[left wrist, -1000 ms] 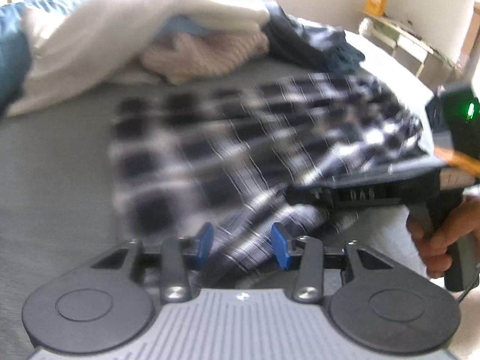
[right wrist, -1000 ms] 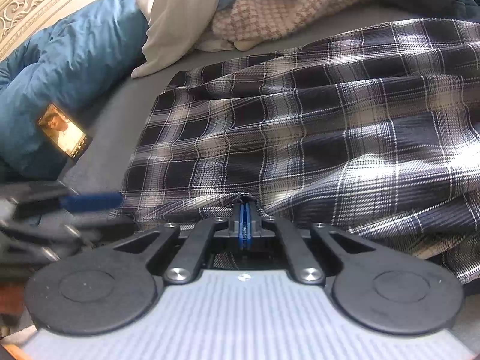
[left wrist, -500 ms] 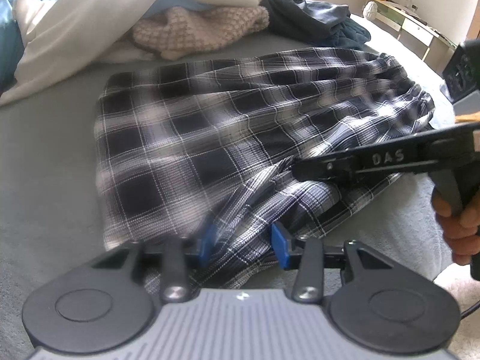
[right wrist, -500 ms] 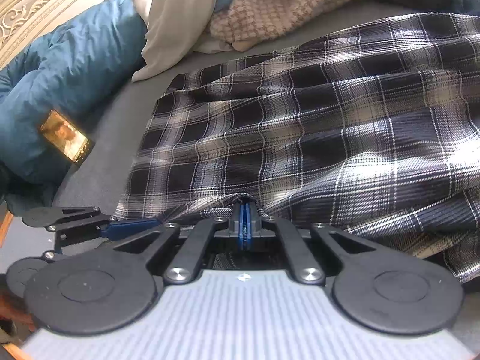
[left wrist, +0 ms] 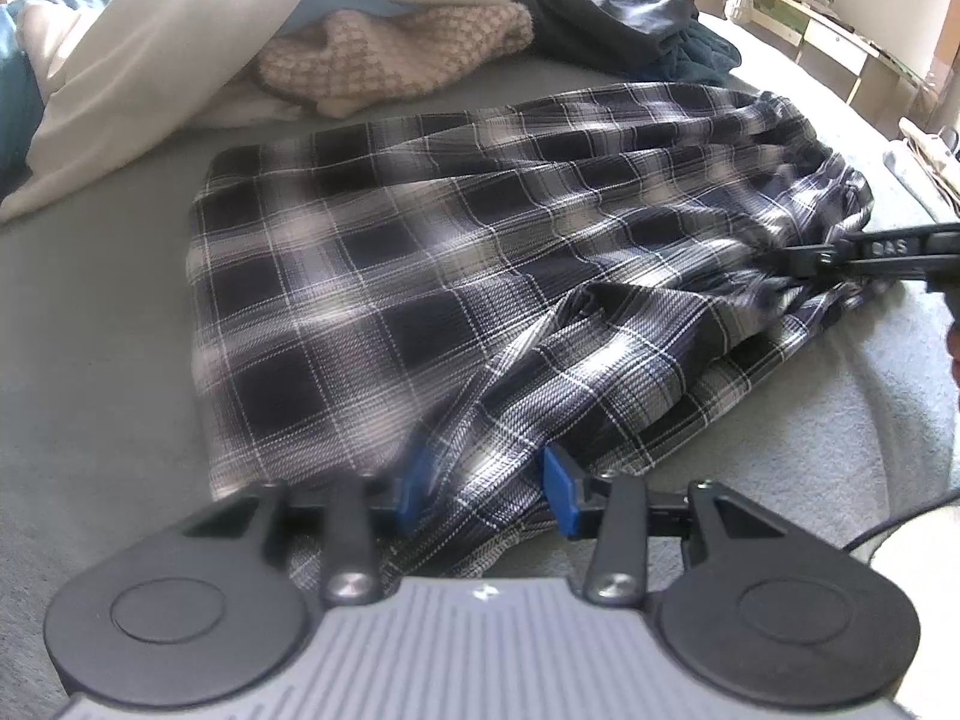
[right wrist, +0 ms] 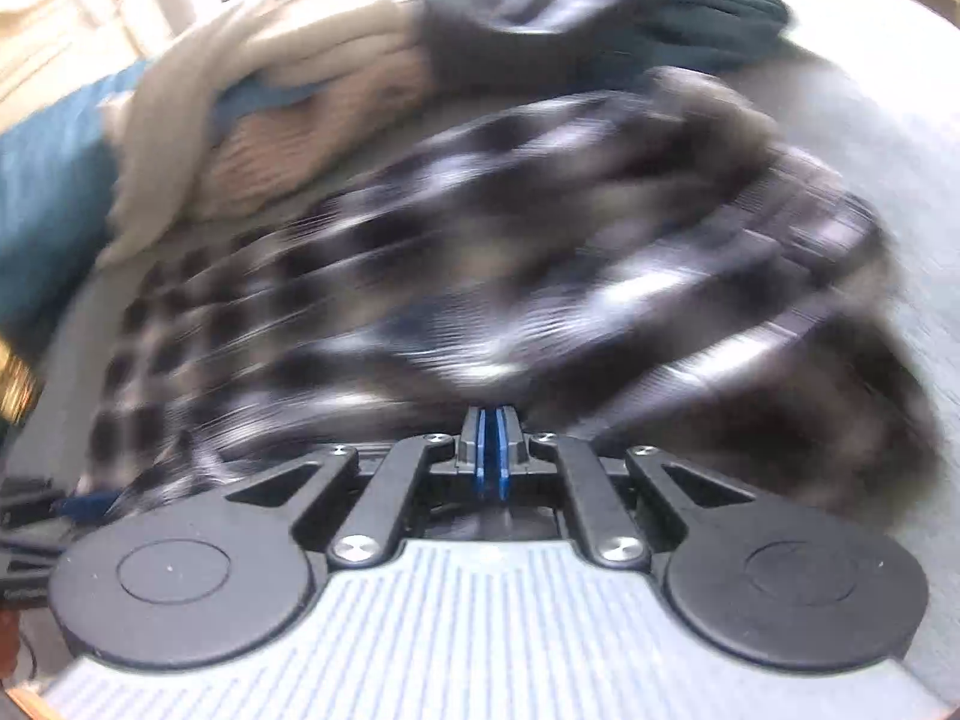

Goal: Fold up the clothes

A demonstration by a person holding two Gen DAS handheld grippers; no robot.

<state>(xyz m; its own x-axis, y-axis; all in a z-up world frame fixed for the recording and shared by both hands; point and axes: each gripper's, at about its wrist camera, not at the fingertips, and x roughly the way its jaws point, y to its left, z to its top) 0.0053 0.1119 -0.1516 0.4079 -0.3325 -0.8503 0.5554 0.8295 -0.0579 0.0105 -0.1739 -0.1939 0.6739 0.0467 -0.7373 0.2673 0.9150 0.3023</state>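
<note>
Lying spread over the grey bedding point(left wrist: 90, 360) mid-frame: plaid garment point(left wrist: 420, 276), piled clothes point(left wrist: 384, 54) sitting behind it at upper left. Left gripper point(left wrist: 483, 483) at bottom centre, blue pads point(left wrist: 561, 489) parted, straddling a bunched plaid fold, not clearly squeezing it. Right gripper point(right wrist: 492, 450) pinching shut at the plaid's edge, blurry; reaching in from the right edge in the left view point(left wrist: 774, 258).

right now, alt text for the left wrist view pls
A dark blue and white plaid cotton garment lies rumpled on a grey bed, its near hem between the open blue pads of the left claw. The right claw pinches its far edge; piled clothes behind.
</note>
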